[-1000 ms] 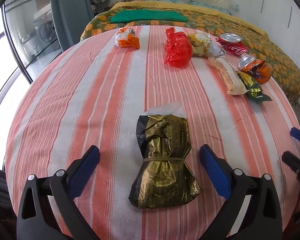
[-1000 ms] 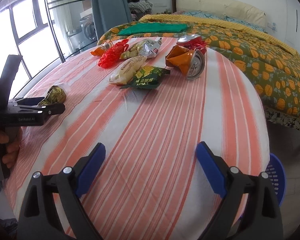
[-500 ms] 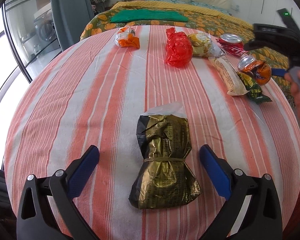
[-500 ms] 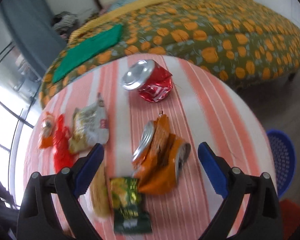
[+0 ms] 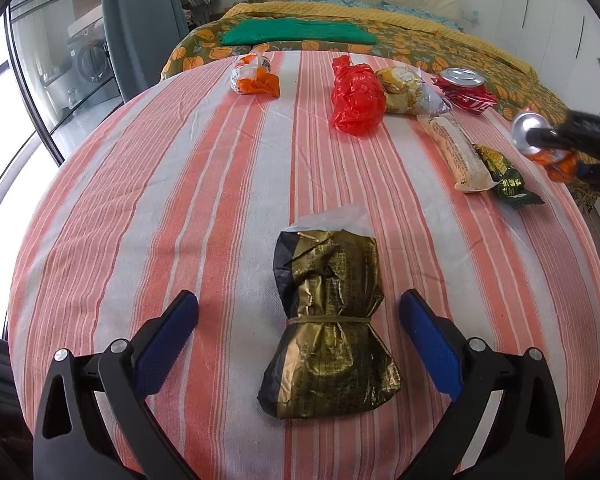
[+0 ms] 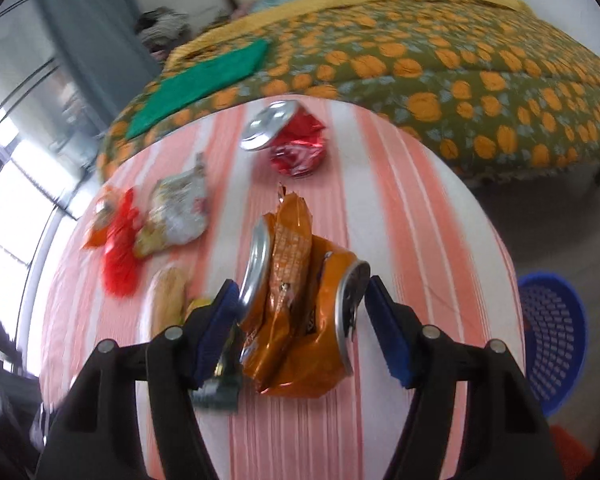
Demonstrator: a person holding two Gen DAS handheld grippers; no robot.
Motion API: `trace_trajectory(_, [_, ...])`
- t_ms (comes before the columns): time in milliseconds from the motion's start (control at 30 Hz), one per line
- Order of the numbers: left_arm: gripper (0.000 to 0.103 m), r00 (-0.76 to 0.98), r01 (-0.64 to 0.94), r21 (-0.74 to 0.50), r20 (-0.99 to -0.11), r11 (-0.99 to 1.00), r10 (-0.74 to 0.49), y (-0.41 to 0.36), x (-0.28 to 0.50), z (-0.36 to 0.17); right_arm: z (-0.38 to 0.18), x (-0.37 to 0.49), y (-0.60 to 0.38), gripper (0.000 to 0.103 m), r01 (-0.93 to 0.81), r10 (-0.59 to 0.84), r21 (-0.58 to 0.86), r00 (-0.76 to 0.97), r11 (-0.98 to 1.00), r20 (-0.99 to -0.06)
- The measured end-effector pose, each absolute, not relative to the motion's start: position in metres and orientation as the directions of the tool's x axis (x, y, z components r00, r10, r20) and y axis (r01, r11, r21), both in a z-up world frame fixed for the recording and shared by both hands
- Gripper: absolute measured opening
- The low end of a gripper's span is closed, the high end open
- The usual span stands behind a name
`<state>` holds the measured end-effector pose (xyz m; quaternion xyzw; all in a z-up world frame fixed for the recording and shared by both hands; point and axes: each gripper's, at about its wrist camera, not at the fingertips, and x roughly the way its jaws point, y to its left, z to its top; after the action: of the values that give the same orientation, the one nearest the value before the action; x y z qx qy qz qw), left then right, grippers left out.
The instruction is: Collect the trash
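A tied gold-and-black bag [image 5: 328, 332] lies on the striped table between the open fingers of my left gripper [image 5: 298, 320], which does not touch it. My right gripper [image 6: 298, 300] straddles a crushed orange can [image 6: 300, 312]; its jaws stand close on both sides of the can, which lies on the table. That can and gripper also show at the right edge of the left wrist view [image 5: 556, 148]. Farther off lie a crushed red can [image 6: 292, 140], a silver-yellow snack bag [image 6: 176, 212], a red plastic bag [image 6: 120, 256], a beige wrapper [image 5: 456, 152] and a green packet [image 5: 504, 176].
A blue basket [image 6: 556, 336] stands on the floor to the right of the table. A bed with an orange-patterned quilt [image 6: 440, 60] lies behind the table. An orange-and-white wrapper [image 5: 254, 76] lies at the far side. Windows are on the left.
My right gripper swung from the table's near side over to the orange can, came down and narrowed around it. My left gripper and the gold bag have not moved.
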<state>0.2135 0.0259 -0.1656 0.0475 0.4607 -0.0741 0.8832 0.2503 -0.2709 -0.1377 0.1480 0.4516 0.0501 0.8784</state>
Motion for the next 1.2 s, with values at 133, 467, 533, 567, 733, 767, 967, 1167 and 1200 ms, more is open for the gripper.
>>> trace_trajectory(133, [0.098,0.565,0.174,0.016,-0.821,0.985,-0.087,0.026,0.213,-0.166,-0.13,0.206,-0.24,0.064,-0.24,0.329,0.235,0.522,0.942,-0.787])
trace_trajectory(467, [0.098,0.565,0.175,0.016,-0.821,0.984,-0.087,0.026,0.214,-0.166,-0.157,0.15,-0.206,0.072,-0.452,0.324,0.107,0.435,0.885,-0.84])
trace_trajectory(533, [0.099,0.564,0.175,0.013,-0.821,0.984,-0.09,0.026,0.214,-0.165,-0.159,0.146,-0.214,0.076,-0.421,0.328,0.126,0.449,0.898,-0.831])
trace_trajectory(567, [0.099,0.563,0.179,0.009,-0.821,0.984,-0.095,0.027,0.214,-0.165,-0.159,0.142,-0.217,0.076,-0.414,0.328,0.129,0.455,0.901,-0.828])
trace_trajectory(733, [0.098,0.542,0.279,0.004,-0.826,0.96,-0.154,0.032,0.204,-0.163,-0.155,0.129,-0.229,0.082,-0.376,0.314,0.128,0.488,0.918,-0.814])
trace_trajectory(767, [0.098,0.537,0.298,0.007,-0.828,0.955,-0.162,0.034,0.199,-0.163,-0.154,0.127,-0.229,0.082,-0.375,0.311,0.124,0.492,0.919,-0.814])
trace_trajectory(967, [0.098,0.533,0.313,-0.046,-0.818,0.949,-0.216,0.048,0.185,-0.153,-0.151,0.13,-0.223,0.094,-0.403,0.315,0.11,0.489,0.909,-0.813])
trace_trajectory(1167, [0.097,0.514,0.314,-0.025,-0.836,0.949,-0.192,0.027,0.197,-0.157,-0.154,0.145,-0.218,0.094,-0.378,0.314,0.136,0.462,0.916,-0.829])
trace_trajectory(1200, [0.094,0.515,0.31,0.0,-0.841,0.951,-0.168,0.022,0.199,-0.16,-0.155,0.146,-0.218,0.094,-0.373,0.319,0.146,0.458,0.916,-0.83])
